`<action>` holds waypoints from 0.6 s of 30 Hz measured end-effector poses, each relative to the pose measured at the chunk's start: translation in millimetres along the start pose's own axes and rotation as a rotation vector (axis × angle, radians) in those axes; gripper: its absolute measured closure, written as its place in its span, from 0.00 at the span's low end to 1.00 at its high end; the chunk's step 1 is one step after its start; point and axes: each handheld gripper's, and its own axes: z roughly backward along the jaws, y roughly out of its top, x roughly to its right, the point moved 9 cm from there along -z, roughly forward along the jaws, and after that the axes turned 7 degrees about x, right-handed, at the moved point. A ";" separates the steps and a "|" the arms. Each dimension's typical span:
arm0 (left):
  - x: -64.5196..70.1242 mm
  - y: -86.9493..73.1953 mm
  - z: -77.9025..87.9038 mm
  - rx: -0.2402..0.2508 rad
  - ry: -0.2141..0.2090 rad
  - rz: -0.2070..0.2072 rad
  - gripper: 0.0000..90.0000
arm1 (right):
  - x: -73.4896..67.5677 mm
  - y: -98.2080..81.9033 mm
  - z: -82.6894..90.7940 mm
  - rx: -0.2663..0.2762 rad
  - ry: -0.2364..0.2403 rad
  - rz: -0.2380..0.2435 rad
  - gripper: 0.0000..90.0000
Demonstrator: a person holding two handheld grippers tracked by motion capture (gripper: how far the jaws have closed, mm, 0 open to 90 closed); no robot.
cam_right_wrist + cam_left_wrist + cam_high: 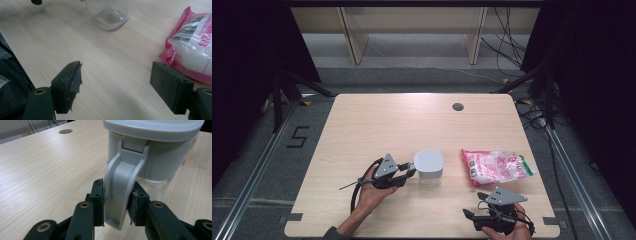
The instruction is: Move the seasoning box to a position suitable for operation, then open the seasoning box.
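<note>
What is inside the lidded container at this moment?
Through the container's clear lower wall the bottom looks empty. Its grey lid and opaque upper band hide the upper interior. The left claw grips its handle.

On the surface (362, 125), the left gripper (411, 172) touches a grey-lidded container (429, 167); a pink bag (494, 167) lies beyond the right gripper (476, 206).

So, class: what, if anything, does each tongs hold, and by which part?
Left tongs clamp the jug by its handle; right tongs are open, holding nothing.
</note>
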 end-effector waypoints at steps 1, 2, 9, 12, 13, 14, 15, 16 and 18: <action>0.2 -0.1 0.5 -0.001 -0.004 0.004 0.76 | -0.2 -0.6 0.9 -0.008 0.005 -0.004 0.29; 0.2 -0.1 1.2 -0.002 0.000 0.015 0.75 | 1.0 -0.4 0.5 -0.003 0.004 0.007 0.29; 2.9 -1.4 11.7 -0.031 -0.019 0.076 0.47 | 1.0 0.1 0.9 0.005 -0.005 -0.003 0.29; 2.4 1.5 21.5 -0.030 -0.027 0.063 0.43 | 1.3 -0.9 1.3 -0.009 -0.002 -0.002 0.29; 3.3 3.1 23.8 -0.025 -0.029 0.064 0.42 | 1.9 -0.9 0.4 -0.008 -0.003 0.011 0.29; 3.7 5.0 26.8 -0.021 -0.027 0.066 0.42 | 2.0 -0.8 0.3 -0.006 -0.004 0.011 0.29; 4.1 7.1 29.5 -0.016 -0.028 0.075 0.41 | 2.0 -0.7 0.3 -0.005 -0.001 0.011 0.29; 3.7 9.5 32.0 -0.011 -0.028 0.081 0.40 | 2.1 -0.6 0.4 -0.003 -0.002 0.010 0.29; 4.4 15.2 36.0 0.005 -0.036 0.101 0.41 | 2.1 -0.8 0.6 -0.004 0.000 0.009 0.29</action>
